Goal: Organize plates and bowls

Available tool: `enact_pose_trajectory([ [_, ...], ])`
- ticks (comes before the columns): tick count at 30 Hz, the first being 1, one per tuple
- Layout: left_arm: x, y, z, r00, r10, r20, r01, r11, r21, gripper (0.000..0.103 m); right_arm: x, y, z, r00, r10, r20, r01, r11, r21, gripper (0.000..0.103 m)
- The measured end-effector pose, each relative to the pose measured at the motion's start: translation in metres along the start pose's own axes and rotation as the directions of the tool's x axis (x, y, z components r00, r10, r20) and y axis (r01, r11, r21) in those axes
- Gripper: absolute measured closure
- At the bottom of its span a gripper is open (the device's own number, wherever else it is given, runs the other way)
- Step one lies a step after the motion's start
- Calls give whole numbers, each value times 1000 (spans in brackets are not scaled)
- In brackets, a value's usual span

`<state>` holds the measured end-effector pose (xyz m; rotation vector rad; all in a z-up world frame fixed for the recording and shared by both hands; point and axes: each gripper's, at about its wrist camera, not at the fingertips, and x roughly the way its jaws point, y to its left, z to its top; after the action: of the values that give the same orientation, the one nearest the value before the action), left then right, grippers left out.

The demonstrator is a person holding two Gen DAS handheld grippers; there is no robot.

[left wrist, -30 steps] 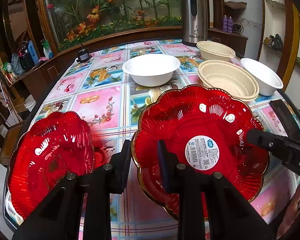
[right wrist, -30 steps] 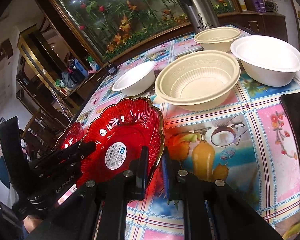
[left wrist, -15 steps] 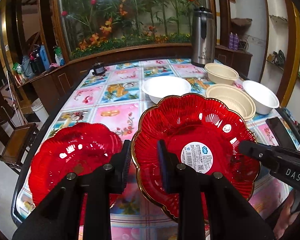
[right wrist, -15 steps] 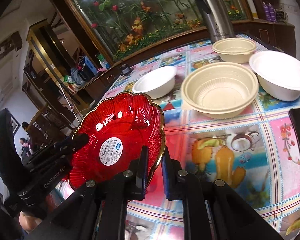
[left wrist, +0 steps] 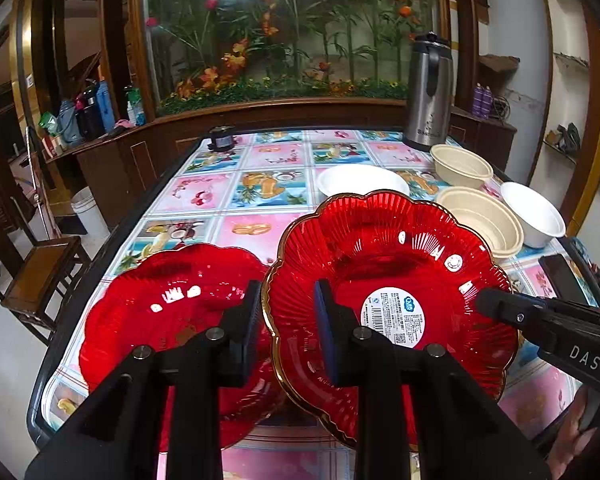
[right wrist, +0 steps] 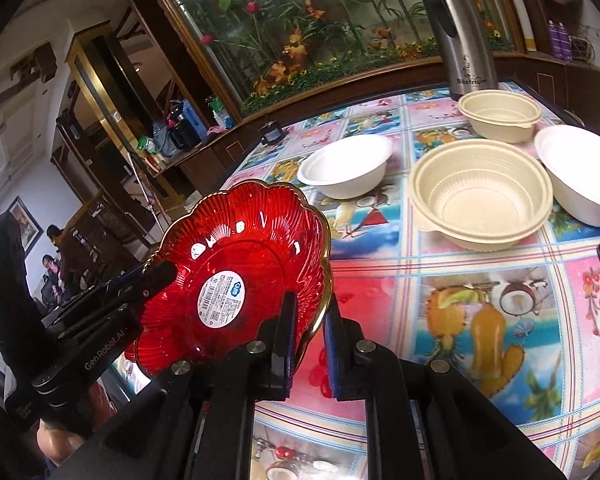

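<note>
A red scalloped plate [left wrist: 384,256] with a gold rim and a white sticker hangs tilted above the table, held from both sides. My left gripper [left wrist: 290,320] is shut on its left rim. My right gripper [right wrist: 310,340] is shut on the opposite rim [right wrist: 322,312]. Each gripper shows in the other's view: the right gripper [left wrist: 486,304] and the left gripper [right wrist: 162,274]. A second red plate [left wrist: 172,304] lies on the table at the near left, partly under the held one. Two white bowls [right wrist: 346,164] [right wrist: 580,172] and two beige bowls [right wrist: 480,196] [right wrist: 500,114] stand apart beyond.
A steel thermos [left wrist: 428,92] stands at the table's far right corner, and a small black object [left wrist: 221,139] at the far edge. A black flat device [left wrist: 560,276] lies near the right edge. The tablecloth [left wrist: 260,184] is patterned. A wooden chair [left wrist: 40,264] stands left of the table.
Both grippers have lifted the stickered red plate up and toward the near left. It now overlaps the edge of the second red plate on the table. The bowls have not moved.
</note>
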<state>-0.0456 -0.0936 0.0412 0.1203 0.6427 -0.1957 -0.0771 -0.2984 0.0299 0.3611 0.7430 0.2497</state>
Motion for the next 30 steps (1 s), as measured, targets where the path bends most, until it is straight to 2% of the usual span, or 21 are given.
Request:
enact_pose_trajectory([
  [20,-4,43,1,998,61,13,-60,995,-79,80,23,39,15,999,41,-31,-43,997,-70,90],
  [30,0,77,-1,995,104,-3,-104,984,-143,80,49,69,23,996,66,-64,-73,991,-114,90],
])
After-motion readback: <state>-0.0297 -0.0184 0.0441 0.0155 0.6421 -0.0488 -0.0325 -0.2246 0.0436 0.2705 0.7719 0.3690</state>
